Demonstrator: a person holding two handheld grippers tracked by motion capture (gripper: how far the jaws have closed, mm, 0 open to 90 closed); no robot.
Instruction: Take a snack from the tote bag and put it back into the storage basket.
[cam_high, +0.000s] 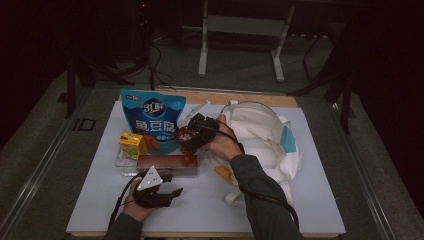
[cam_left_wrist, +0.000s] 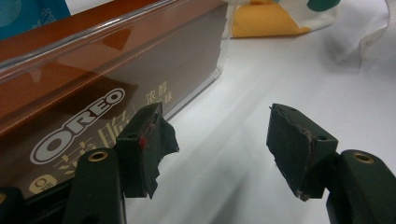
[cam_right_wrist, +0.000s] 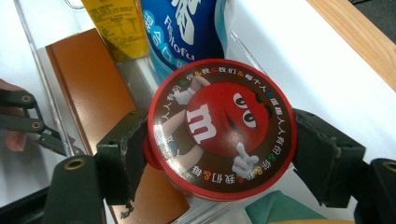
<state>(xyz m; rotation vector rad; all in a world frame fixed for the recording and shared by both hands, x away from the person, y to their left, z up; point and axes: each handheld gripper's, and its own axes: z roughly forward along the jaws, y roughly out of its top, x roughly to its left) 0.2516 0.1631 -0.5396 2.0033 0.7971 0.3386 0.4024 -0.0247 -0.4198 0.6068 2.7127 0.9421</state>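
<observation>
A white bench (cam_high: 310, 200) seen from above in a dark room, with a person's two forearms entering from the near edge, each hand holding a claw.

Toward the near left corner, the left claw (cam_high: 167, 192) lies low over the bench, its black jaws standing well apart with only bare white surface between them. In the left gripper view the brown Oreo box (cam_left_wrist: 107, 79) lies just beyond the left jaw, close to it; whether the jaw touches the box cannot be told.

Just behind that claw, left of the bench's middle, sits a clear plastic tray (cam_high: 120, 162). The Oreo box (cam_high: 167, 162) lies lengthwise along the tray's near side. A small yellow carton (cam_high: 132, 145) stands at the tray's left end. Behind it a tall blue snack bag (cam_high: 152, 117) stands upright.

At the middle of the bench, the right claw (cam_high: 187, 137) is held at the tray's right end. Its jaws press on either side of a round M&M's tub (cam_right_wrist: 223, 127), whose red-rimmed lid shows a red cartoon figure. The tub is held above the tray, beside the blue bag, with the brown box under it.

On the right half of the bench lies a white fabric bag (cam_high: 260, 135), crumpled, with blue and orange patches, reaching toward the far edge.
</observation>
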